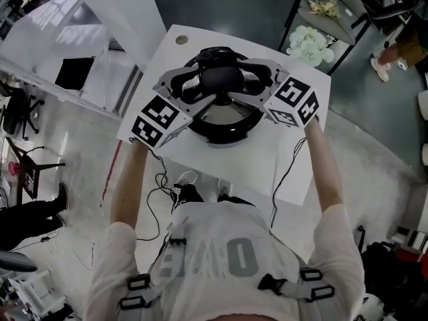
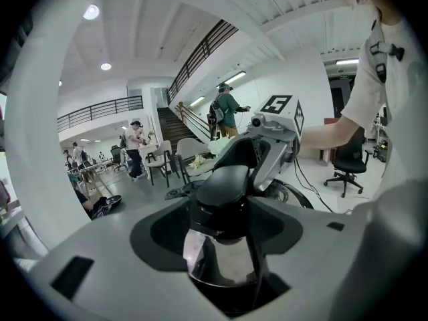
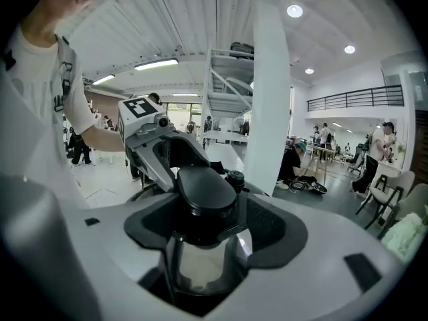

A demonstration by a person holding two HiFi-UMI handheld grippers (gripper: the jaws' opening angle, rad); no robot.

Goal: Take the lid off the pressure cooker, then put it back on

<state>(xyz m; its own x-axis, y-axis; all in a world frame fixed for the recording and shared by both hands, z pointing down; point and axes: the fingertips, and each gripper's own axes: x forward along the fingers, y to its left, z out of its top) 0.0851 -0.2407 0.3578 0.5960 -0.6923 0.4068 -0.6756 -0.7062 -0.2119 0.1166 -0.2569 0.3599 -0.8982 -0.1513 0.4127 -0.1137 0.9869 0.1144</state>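
Note:
The pressure cooker [image 1: 224,127] stands on the white table [image 1: 281,172] with its steel lid on. The lid's black knob [image 1: 221,79] rises at its centre. My left gripper [image 1: 212,83] reaches in from the left and my right gripper [image 1: 233,80] from the right, and both enclose the knob. In the left gripper view the knob [image 2: 227,186] sits between the dark pads [image 2: 160,229] with thin gaps, so the left gripper [image 2: 224,202] stands open. The right gripper view shows the same: the knob [image 3: 204,189] lies inside the right gripper [image 3: 207,209], whose pads do not press on it.
A round hole [image 1: 182,40] marks the table's far left corner. Cables [image 1: 167,179] hang off the near edge by the person's legs. A chair with white flowers [image 1: 309,44] stands behind the table. Several people stand in the hall beyond [image 2: 137,149].

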